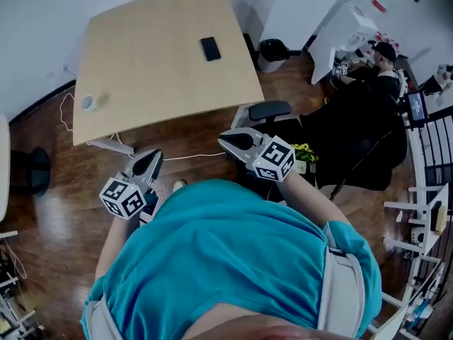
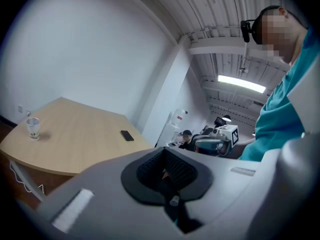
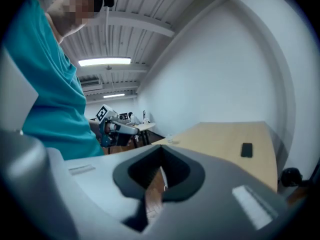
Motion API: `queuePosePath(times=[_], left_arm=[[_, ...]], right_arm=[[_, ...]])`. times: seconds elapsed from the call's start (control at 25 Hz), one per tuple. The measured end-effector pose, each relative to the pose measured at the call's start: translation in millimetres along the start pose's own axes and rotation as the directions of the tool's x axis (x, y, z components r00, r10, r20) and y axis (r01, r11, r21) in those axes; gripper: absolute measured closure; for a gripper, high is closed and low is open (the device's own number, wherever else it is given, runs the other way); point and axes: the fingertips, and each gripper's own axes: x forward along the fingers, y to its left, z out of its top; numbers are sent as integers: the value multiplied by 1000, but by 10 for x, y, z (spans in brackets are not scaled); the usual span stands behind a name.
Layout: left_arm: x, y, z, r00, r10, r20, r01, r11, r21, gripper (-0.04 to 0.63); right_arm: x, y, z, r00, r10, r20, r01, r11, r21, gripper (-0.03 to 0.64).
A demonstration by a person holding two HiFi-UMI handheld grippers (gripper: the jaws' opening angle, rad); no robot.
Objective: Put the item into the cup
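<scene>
Teal cloth of the person's shirt (image 1: 233, 261) fills the bottom of the head view, soft and creased; just beyond it both grippers hang over glossy dark floorboards (image 1: 56, 190), short of the tabletop's near edge. Left gripper (image 1: 153, 156) is clenched, and in its own view the ribbed dark pads (image 2: 170, 171) press together with nothing between them; right gripper (image 1: 225, 140) is likewise closed and empty, with only a thin slit of floor showing behind its pads. The left cube (image 1: 124, 197) and right cube (image 1: 274, 159) bear black-and-white square markers, the only print I can make out.

The table (image 1: 156, 76) has a pale, matte wood-grain top with rounded corners; the cup (image 1: 89, 103), small and clear with a faint band I cannot read, stands upright by the left edge near the near-left corner. The item (image 1: 210, 48), a flat black rectangle, lies toward the far-right corner, well apart from the cup, with bare tabletop between them. A black office chair (image 1: 269, 110) crowds the near-right corner; a round black bin (image 1: 272, 49) sits on the floor beside the right edge.
</scene>
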Motion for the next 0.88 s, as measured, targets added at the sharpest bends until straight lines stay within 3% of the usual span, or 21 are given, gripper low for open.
queuePosePath(times=[0.32, 0.64, 0.88], left_arm=[[-526, -269, 77, 998, 23, 65, -26, 999, 39, 592], [-2025, -93, -34, 992, 64, 113, -75, 993, 95, 592], [-2574, -91, -342, 993, 82, 89, -88, 994, 62, 592]], right_arm=[[-92, 523, 210, 999, 27, 47, -25, 999, -42, 614], [648, 1555, 454, 998, 47, 30, -45, 996, -76, 614], [887, 2230, 514, 992, 106, 65, -106, 994, 3, 614]])
